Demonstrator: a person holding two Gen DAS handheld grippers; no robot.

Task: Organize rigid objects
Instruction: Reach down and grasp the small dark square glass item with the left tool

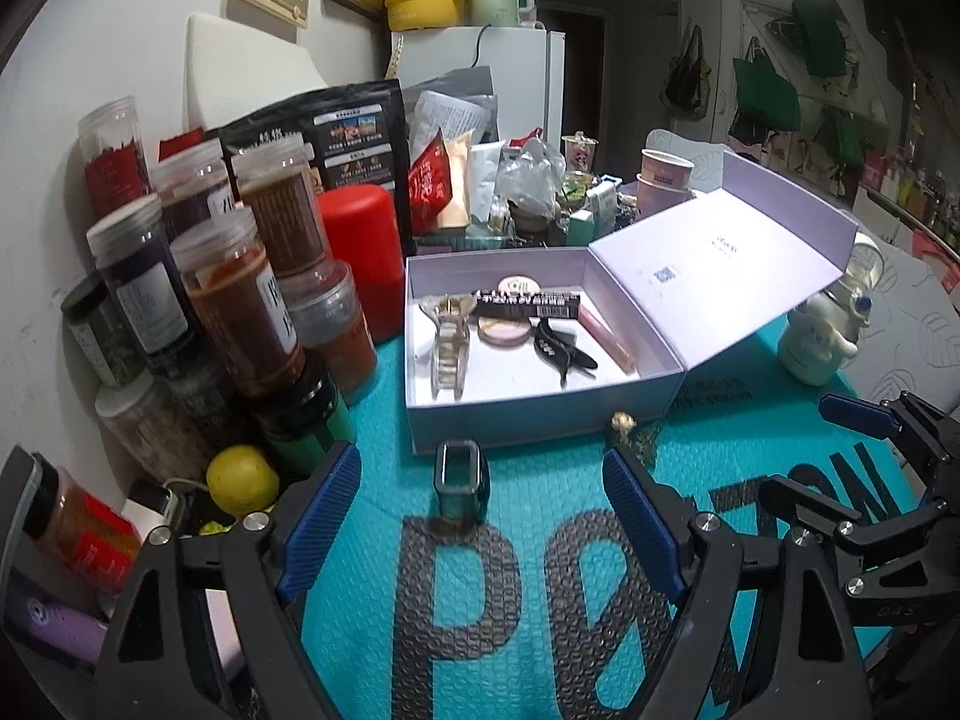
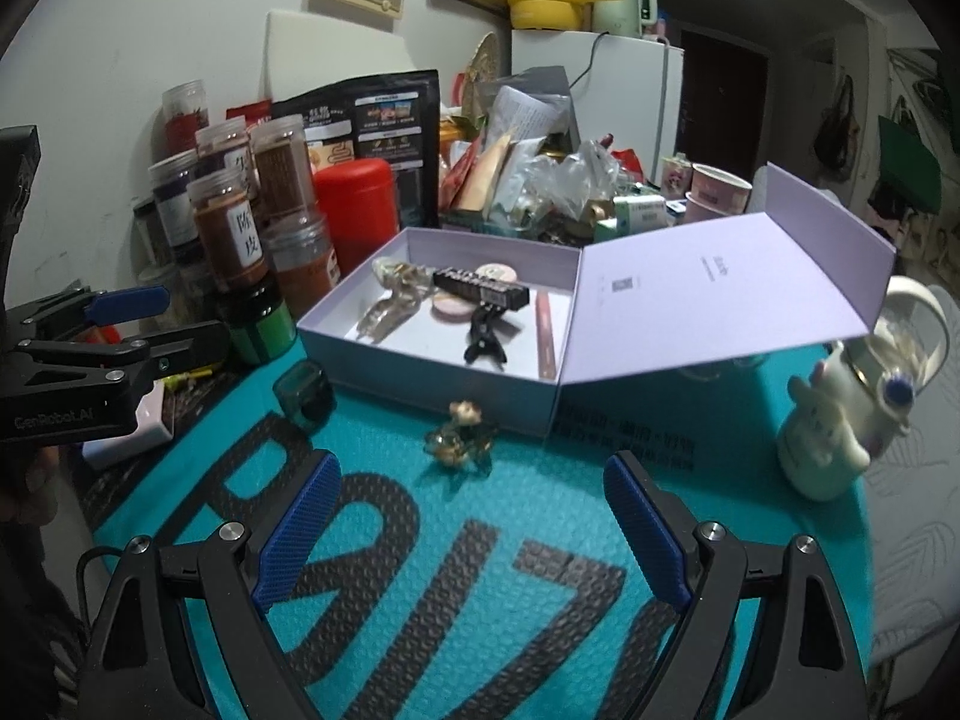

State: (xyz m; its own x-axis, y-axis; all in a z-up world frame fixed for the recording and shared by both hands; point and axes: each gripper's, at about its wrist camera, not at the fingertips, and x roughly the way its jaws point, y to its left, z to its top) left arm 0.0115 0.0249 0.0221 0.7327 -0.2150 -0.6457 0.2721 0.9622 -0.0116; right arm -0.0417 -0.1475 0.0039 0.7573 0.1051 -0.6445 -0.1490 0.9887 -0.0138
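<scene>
An open lilac box (image 1: pixel 540 420) (image 2: pixel 432 384) on the teal mat holds a clear hair claw (image 1: pixel 449 336), a black clip (image 1: pixel 555 348), a round compact (image 1: pixel 507 330), a black strip box (image 1: pixel 528 303) and a pink tube (image 1: pixel 606 336). In front of it stand a small dark teal square jar (image 1: pixel 461 483) (image 2: pixel 303 393) and a gold-green ornament (image 1: pixel 630 429) (image 2: pixel 459 435). My left gripper (image 1: pixel 483 516) (image 2: pixel 156 324) is open, and the jar sits just ahead between its fingers, touching neither. My right gripper (image 2: pixel 474 534) (image 1: pixel 840 456) is open and empty, with the ornament a little beyond its fingertips.
Stacked spice jars (image 1: pixel 228 300), a red canister (image 1: pixel 360 252) and a lemon (image 1: pixel 243 477) crowd the left. A white figure mug (image 2: pixel 834 432) stands right of the box's raised lid (image 2: pixel 720 276). Cups and packets pile up behind.
</scene>
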